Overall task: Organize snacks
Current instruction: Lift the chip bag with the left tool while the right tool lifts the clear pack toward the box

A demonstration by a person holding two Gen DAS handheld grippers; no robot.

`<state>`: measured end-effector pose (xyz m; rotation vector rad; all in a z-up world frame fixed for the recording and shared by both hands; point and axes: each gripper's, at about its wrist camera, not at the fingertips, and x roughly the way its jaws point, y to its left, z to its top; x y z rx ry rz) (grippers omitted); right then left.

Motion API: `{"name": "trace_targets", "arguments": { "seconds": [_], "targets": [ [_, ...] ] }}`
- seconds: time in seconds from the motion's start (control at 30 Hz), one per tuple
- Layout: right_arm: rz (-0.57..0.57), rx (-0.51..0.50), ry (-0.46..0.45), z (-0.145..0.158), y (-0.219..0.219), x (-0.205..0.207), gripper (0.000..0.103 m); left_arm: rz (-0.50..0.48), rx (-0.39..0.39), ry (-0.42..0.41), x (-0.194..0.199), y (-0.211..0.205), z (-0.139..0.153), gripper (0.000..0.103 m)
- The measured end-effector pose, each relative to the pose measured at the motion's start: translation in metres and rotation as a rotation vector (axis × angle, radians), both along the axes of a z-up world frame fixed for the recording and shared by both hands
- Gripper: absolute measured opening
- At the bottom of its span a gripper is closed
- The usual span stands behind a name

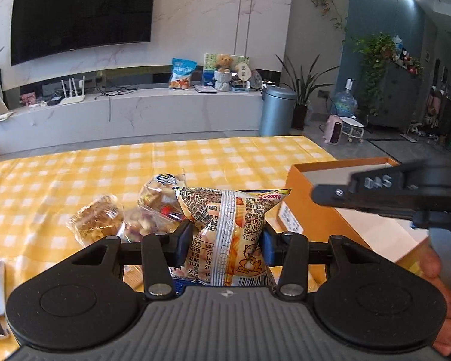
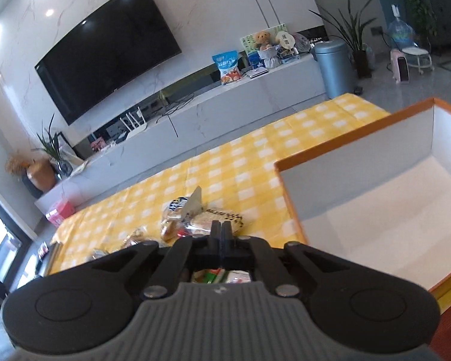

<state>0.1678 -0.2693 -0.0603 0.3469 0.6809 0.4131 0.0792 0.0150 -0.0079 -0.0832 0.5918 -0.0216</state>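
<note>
Now, step: our left gripper [image 1: 224, 242] pinches a snack bag [image 1: 225, 228]; right gripper [image 2: 221, 230] closed, empty
Next: carry bag to box [image 1: 321, 207], lower right; release

On the snack packet [image 1: 225, 234] in my left gripper [image 1: 224, 237] I read "2026091" along the seam strip, "SC124" and "NRV" among blurred print. Other labels are unreadable.

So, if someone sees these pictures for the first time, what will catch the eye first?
Probably the puffed snack bag, pinched between the pads of the left claw at the middle of the left wrist view, above the yellow checked tablecloth. Next, the open orange box with a white inside, to the right of the loose snack packets. Behind all this, a large dark television hangs on the marble wall.
</note>
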Motion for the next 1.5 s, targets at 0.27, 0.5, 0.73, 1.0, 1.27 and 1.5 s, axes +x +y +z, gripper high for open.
{"name": "trace_targets", "arguments": {
  "seconds": [0.27, 0.5, 0.73, 1.0, 1.27, 1.5],
  "targets": [
    [0.157, -0.084, 0.033, -0.022, 0.003, -0.008, 0.014, 0.004, -0.029, 0.091, -0.008, 0.012, -0.027, 0.052],
    [0.406, -0.345, -0.047, -0.061, 0.025, -0.030, 0.049, -0.008, -0.037, 0.167, -0.013, 0.017, -0.053, 0.052],
    [0.620, -0.698, -0.162, -0.091, 0.048, -0.038, 0.055, -0.002, -0.060, 0.223, -0.016, 0.020, -0.071, 0.052],
    [0.656, -0.793, -0.150, -0.105, 0.053, -0.030, 0.055, -0.013, -0.068, 0.253, -0.011, 0.021, -0.080, 0.052],
    [0.613, -0.836, -0.187, -0.113, 0.066, -0.032, 0.053, -0.031, -0.084, 0.274, -0.005, 0.020, -0.087, 0.052],
    [0.652, -0.978, -0.329, -0.121, 0.084, -0.058, 0.025, -0.031, -0.089, 0.273, -0.007, 0.022, -0.086, 0.052]
  ]
}}
